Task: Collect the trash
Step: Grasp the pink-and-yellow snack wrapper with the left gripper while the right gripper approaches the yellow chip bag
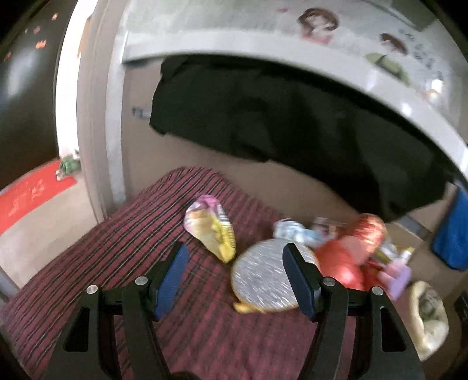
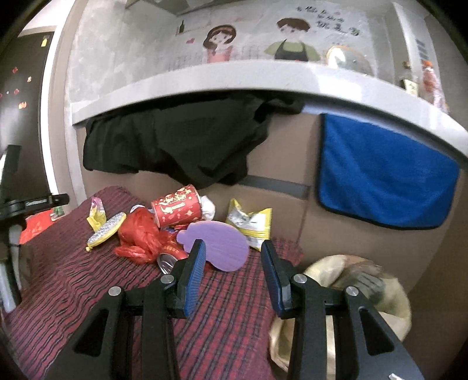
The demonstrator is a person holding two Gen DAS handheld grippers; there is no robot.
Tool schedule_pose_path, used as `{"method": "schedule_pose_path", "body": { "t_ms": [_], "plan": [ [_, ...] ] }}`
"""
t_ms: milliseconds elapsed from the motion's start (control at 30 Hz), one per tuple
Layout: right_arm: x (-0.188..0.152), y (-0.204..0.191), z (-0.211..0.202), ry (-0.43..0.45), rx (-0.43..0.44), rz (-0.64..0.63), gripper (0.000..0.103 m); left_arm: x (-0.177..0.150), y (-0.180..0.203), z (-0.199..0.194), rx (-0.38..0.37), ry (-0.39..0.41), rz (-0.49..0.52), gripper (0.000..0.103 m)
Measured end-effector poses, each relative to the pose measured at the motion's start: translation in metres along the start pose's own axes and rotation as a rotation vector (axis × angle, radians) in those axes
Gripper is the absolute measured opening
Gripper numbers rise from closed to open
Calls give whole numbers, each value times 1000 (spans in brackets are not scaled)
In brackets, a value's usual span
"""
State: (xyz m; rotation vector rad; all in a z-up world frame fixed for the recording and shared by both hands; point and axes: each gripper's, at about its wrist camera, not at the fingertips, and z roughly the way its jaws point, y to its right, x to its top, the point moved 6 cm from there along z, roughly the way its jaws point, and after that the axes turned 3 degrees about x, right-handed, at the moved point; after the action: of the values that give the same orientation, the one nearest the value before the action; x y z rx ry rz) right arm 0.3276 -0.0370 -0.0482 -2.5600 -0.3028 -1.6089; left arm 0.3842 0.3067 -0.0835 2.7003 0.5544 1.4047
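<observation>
No writing can be read with certainty. The red paper cup [image 2: 177, 208] carries gold characters, and dark handwritten-style characters stand on the wall sticker [image 2: 327, 17] above the counter's far edge, all too blurred to make out.
</observation>
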Motion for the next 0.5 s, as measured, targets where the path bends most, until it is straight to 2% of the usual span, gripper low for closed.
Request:
{"method": "schedule_pose_path", "body": {
  "t_ms": [100,167,300,400,433,500],
  "plan": [
    [0,-6,20,-26,12,-9,37,1,-5,36,7,-57,-31,67],
    [1,-11,34,-41,18,-21,37,-1,-2,58,32,-90,-4,65],
    [0,-16,47,-50,23,-37,37,0,-1,88,57,-128,4,45],
    [-4,-18,54,-60,24,-48,37,1,-5,102,85,-145,-18,42],
    [-6,-18,56,-66,26,-47,37,0,-6,108,97,-173,-16,41],
    [-8,-17,59,-78,29,-39,37,-1,-11,115,105,-206,-19,17]
  ]
}}
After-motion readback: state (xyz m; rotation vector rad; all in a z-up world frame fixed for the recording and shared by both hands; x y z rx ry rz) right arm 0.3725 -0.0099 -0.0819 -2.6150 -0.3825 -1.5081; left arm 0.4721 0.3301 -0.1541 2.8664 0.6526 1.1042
